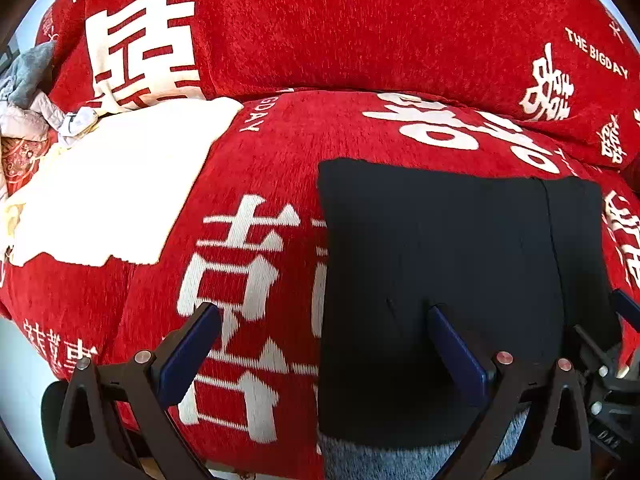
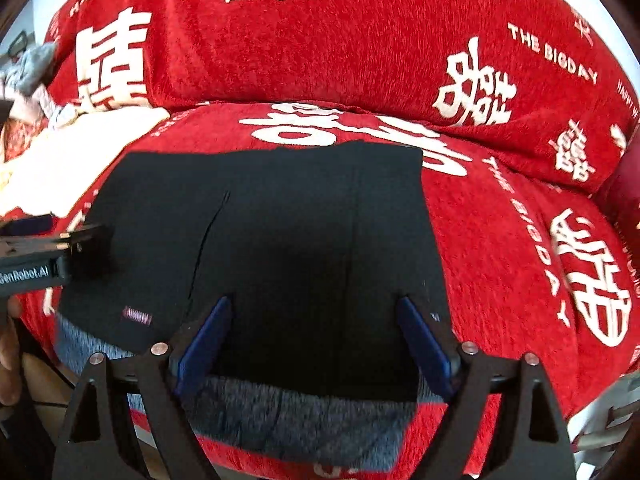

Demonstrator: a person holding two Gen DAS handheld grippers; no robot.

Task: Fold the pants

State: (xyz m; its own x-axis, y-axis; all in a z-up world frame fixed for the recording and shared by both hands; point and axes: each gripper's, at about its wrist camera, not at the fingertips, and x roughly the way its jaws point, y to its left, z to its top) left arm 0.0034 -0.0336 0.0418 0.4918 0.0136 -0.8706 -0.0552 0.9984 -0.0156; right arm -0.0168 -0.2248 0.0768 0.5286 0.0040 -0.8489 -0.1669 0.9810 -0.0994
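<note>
The black pants (image 2: 280, 240) lie as a compact, roughly rectangular stack on the red sofa cover (image 2: 500, 240), occupying the centre of the right wrist view and the lower right of the left wrist view (image 1: 460, 260). The edges appear squared and the layers lie flat, with a seam running up the panel and a small label near the lower left corner; a grey heathered inner layer (image 2: 304, 412) shows along the near edge. The left gripper (image 1: 324, 344) has its jaws spread wide and grips nothing; one finger rests over the pants, the other over the sofa cover. The right gripper (image 2: 316, 336) is likewise spread, straddling the near edge of the stack without clamping it. Judged from this layout, the folding is largely complete; what may remain is a final fold or a tidy of the exposed grey edge. A cream cloth (image 1: 112, 192) lies apart at the left of the frame.
</note>
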